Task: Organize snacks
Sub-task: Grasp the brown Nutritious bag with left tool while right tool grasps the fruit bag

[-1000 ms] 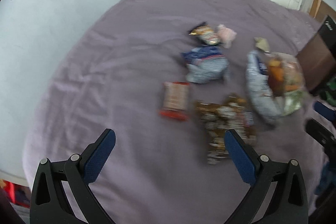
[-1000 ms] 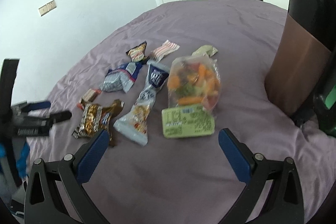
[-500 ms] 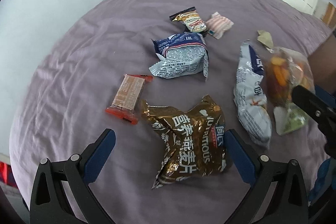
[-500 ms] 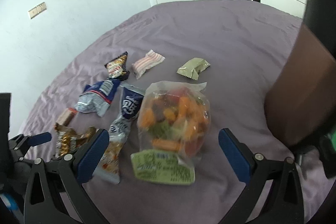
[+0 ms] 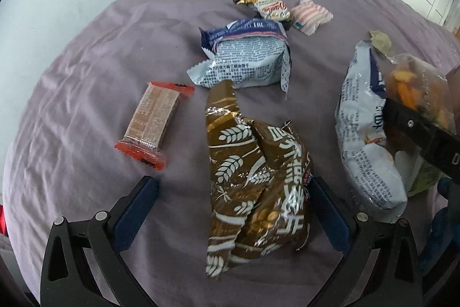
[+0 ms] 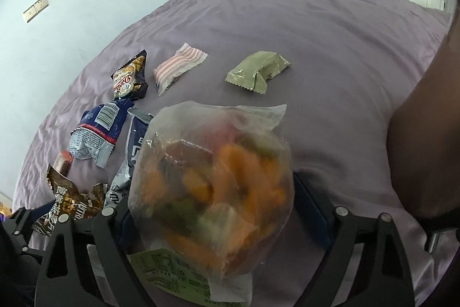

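We count eight packets on the wrinkled purple bedsheet (image 5: pixel 86 76). Our left gripper (image 5: pixel 230 200) is spread wide around a crinkled gold foil bag (image 5: pixel 253 180) printed with white wheat ears. Our right gripper (image 6: pixel 212 206) is spread around a clear plastic bag (image 6: pixel 212 177) of orange and green pieces with a green label. Beyond lie a red-edged wafer bar (image 5: pixel 152 123), two blue-and-grey foil bags (image 5: pixel 247 59) (image 5: pixel 365 140), a small dark packet (image 6: pixel 129 76) with script lettering too small to read, a pink-striped sachet (image 6: pixel 178 68) and a flat olive sachet (image 6: pixel 258 71).
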`<move>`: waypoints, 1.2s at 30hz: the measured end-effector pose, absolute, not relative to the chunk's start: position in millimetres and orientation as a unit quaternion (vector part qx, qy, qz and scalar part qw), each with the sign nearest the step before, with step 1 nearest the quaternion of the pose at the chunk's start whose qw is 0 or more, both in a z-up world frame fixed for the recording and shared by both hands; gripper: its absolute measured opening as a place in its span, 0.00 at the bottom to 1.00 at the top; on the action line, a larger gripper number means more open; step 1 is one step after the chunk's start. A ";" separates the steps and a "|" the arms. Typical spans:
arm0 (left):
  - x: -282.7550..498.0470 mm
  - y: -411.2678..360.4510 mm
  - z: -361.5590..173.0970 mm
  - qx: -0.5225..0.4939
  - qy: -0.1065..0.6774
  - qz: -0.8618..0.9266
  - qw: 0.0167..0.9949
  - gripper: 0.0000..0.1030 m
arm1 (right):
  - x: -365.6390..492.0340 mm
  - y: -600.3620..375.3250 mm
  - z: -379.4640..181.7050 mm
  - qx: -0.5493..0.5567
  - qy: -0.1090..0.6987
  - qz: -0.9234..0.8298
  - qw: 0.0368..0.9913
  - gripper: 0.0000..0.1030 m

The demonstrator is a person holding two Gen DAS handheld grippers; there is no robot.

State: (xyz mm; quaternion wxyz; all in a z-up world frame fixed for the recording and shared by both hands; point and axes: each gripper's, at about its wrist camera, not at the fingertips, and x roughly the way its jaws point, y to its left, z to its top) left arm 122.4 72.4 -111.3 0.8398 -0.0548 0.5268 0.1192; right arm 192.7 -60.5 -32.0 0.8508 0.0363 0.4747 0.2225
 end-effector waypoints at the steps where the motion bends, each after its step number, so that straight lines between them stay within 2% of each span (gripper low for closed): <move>1: 124.0 72.8 -113.0 -0.053 0.532 0.124 0.836 0.99 | 194.8 -60.6 -32.7 0.039 0.480 0.224 0.847 1.00; 13: 147.1 72.5 -112.0 -0.057 0.572 0.138 0.807 0.99 | 210.0 -61.5 -38.3 0.071 0.543 0.236 0.803 1.00; 15: 151.2 73.1 -110.3 -0.054 0.581 0.138 0.800 0.95 | 211.4 -60.6 -37.5 0.076 0.550 0.240 0.796 1.00; 20: 158.1 72.8 -103.0 -0.049 0.594 0.130 0.793 0.77 | 210.0 -62.6 -34.5 0.088 0.554 0.231 0.795 1.00; 24: 168.8 79.1 -95.8 -0.054 0.603 0.122 0.787 0.70 | 208.4 -61.7 -30.5 0.085 0.550 0.227 0.799 0.93; 26: 173.5 78.8 -90.5 -0.058 0.604 0.116 0.787 0.62 | 207.3 -61.6 -28.4 0.084 0.547 0.226 0.802 0.92; 31: 178.1 81.5 -83.7 -0.069 0.598 0.107 0.791 0.56 | 204.4 -62.7 -24.1 0.078 0.539 0.227 0.807 0.88; 34: 175.8 92.9 -82.0 -0.076 0.594 0.108 0.794 0.44 | 202.1 -65.9 -21.6 0.072 0.539 0.223 0.809 0.85; 36: 175.0 101.7 -80.5 -0.087 0.593 0.104 0.794 0.42 | 200.7 -68.8 -18.9 0.074 0.539 0.218 0.810 0.83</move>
